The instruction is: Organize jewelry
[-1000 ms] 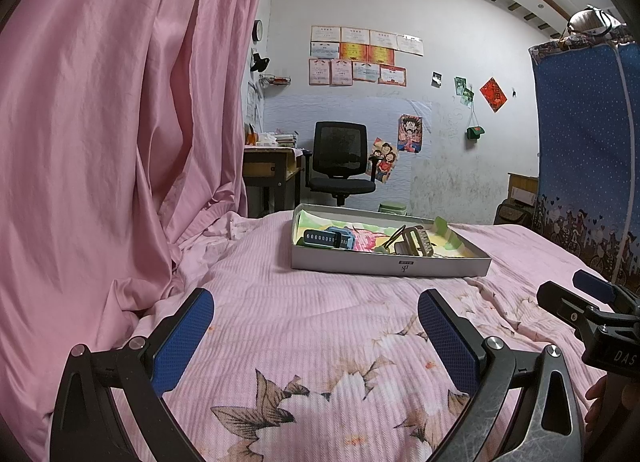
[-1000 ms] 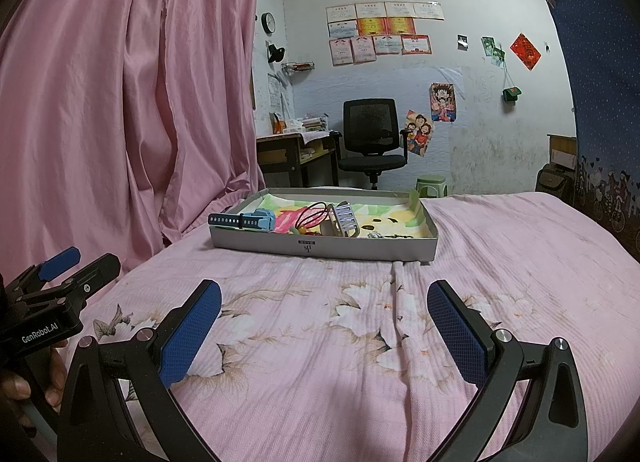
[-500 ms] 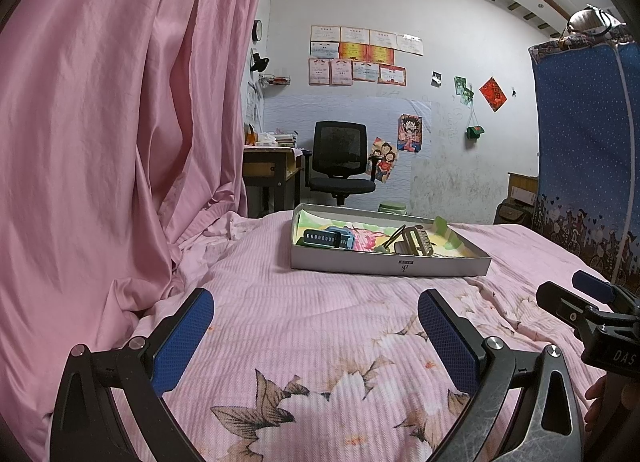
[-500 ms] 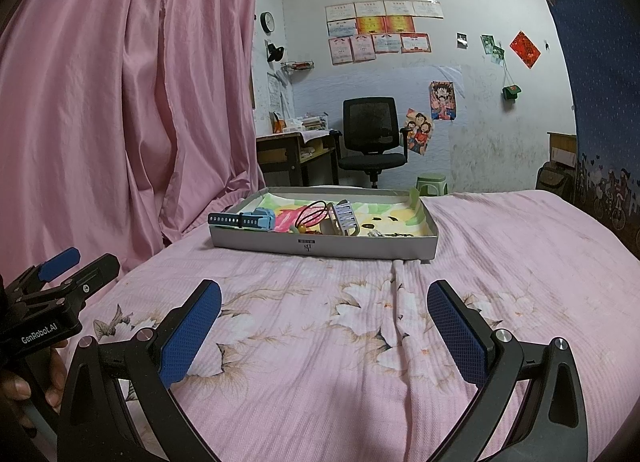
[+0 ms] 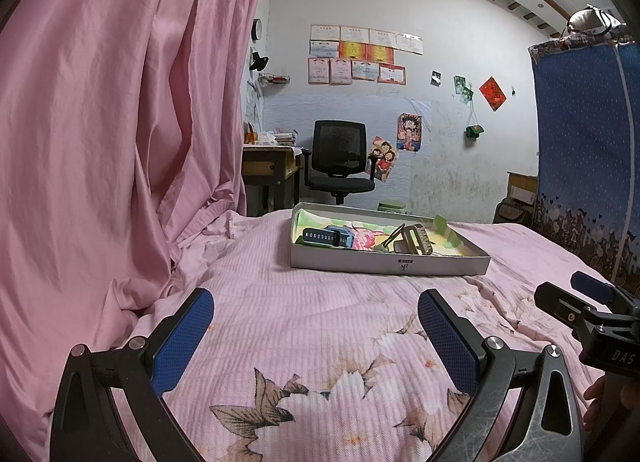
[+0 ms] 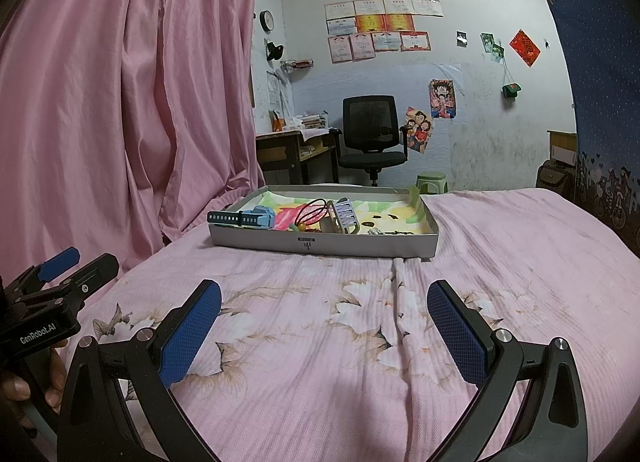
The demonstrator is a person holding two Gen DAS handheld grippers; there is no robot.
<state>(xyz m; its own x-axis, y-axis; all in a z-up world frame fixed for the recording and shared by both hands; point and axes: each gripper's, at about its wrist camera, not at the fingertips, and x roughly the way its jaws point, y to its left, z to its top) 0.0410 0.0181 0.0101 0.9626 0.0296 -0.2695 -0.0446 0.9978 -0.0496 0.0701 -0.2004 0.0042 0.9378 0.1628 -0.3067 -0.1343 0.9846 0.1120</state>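
A shallow grey box (image 5: 390,264) (image 6: 320,246) lies on the pink floral bedspread, well ahead of both grippers. Inside it I see a blue watch (image 5: 326,238) (image 6: 242,217), a red cord bracelet (image 6: 311,207), a pale hair claw (image 5: 414,240) (image 6: 343,214) and some small dark pieces. My left gripper (image 5: 316,322) hovers open over the bed, nothing between its blue pads. My right gripper (image 6: 324,316) is likewise open and holds nothing. Each gripper shows at the edge of the other's view, the right gripper (image 5: 592,302) and the left gripper (image 6: 60,278).
A pink curtain (image 5: 120,121) hangs along the left of the bed. Beyond the bed stand a black office chair (image 5: 340,157), a wooden desk (image 5: 268,165) and a green stool (image 6: 430,181). A blue wardrobe cover (image 5: 588,149) rises on the right.
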